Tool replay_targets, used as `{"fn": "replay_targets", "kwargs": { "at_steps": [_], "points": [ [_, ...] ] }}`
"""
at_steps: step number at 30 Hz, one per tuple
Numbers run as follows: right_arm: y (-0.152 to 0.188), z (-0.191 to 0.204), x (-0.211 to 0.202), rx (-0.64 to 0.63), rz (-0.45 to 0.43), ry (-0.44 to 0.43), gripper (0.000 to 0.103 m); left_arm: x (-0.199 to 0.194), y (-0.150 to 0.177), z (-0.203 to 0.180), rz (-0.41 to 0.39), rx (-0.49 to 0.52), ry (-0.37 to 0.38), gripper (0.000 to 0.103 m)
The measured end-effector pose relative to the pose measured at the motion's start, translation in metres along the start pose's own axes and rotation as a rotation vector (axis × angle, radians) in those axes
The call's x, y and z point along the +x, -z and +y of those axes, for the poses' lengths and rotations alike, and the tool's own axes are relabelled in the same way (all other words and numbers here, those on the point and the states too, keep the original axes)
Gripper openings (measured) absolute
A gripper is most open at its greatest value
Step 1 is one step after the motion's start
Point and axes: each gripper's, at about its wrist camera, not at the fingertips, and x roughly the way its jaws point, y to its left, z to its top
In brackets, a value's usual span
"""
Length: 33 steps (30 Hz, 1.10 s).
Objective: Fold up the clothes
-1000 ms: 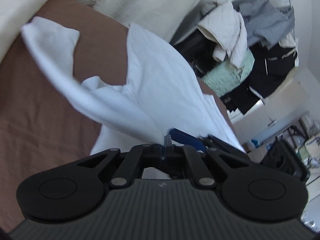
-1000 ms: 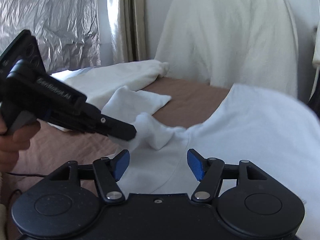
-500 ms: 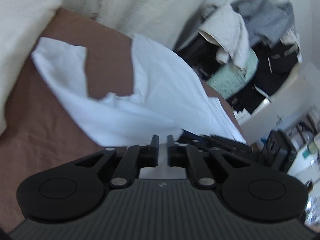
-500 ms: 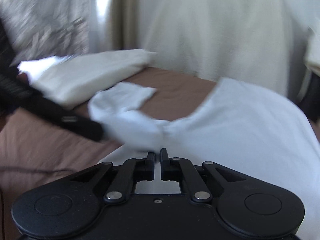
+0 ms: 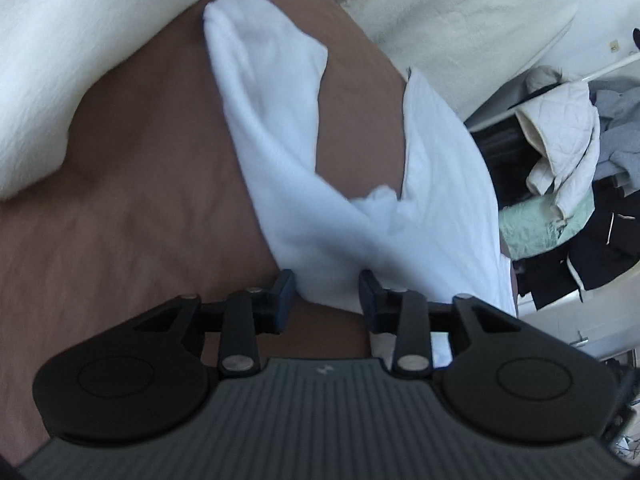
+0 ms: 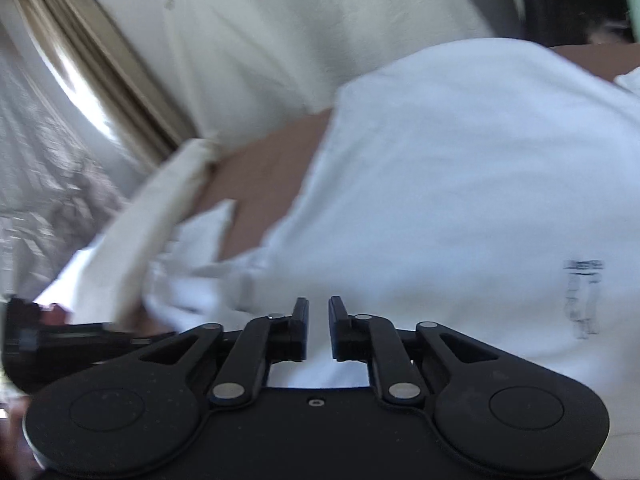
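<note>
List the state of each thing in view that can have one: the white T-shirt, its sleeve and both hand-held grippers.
White T-shirt: unfolded, lying on the brown sheet.
Sleeve: stretched out flat across the sheet.
Left hand-held gripper: jaws just opening, cloth edge between them, unpinched.
Right hand-held gripper: jaws just opening, narrow gap, over the shirt.

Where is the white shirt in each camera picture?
Left wrist view: the white shirt runs from the top middle down to the gripper's fingers.
Right wrist view: the white shirt fills the right and middle.
Shared landmark: the brown bedsheet beneath it.
</note>
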Motion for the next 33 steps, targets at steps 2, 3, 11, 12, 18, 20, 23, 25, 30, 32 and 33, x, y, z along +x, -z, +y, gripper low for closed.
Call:
{"fn": "replay_targets", "kwargs": {
  "at_steps": [2,3,11,12,18,20,23,25,30,32,33],
  "points": [
    [0.002,0.009,0.001,-0.034,0.002,-0.043,0.044,0.003,-0.006,0.006,-0.020,-0.067,0.026,0.041],
    [0.002,0.014,0.002,-0.058,0.004,-0.055,0.044,0.005,-0.009,0.009,-0.013,-0.099,0.044,0.041],
    [0.011,0.065,0.010,-0.381,0.007,-0.137,0.059,0.016,-0.023,-0.030,-0.061,0.123,-0.046,0.011],
    [0.011,0.074,0.013,-0.448,-0.005,-0.114,0.061,0.017,-0.024,-0.036,-0.064,0.151,-0.044,0.011],
    [0.010,0.105,0.044,-0.799,-0.067,0.121,0.063,0.015,-0.025,-0.048,-0.041,0.209,0.052,0.010],
    [0.009,0.099,0.046,-0.804,-0.069,0.144,0.010,0.014,-0.023,-0.050,-0.048,0.218,0.050,0.010],
    [-0.007,0.081,0.042,-0.663,-0.105,0.177,0.006,0.012,-0.019,-0.056,-0.074,0.266,0.018,0.010],
    [-0.018,0.067,0.038,-0.570,-0.124,0.209,0.006,0.009,-0.013,-0.064,-0.094,0.331,-0.030,0.010],
    [-0.023,0.037,0.043,-0.488,-0.093,0.323,0.005,0.003,0.005,-0.083,-0.190,0.493,-0.251,0.023],
    [-0.024,0.025,0.042,-0.463,-0.083,0.366,0.005,0.000,0.006,-0.078,-0.189,0.461,-0.237,0.039],
    [-0.024,0.020,0.042,-0.451,-0.078,0.387,0.005,-0.001,0.007,-0.076,-0.189,0.445,-0.230,0.041]
  ]
}}
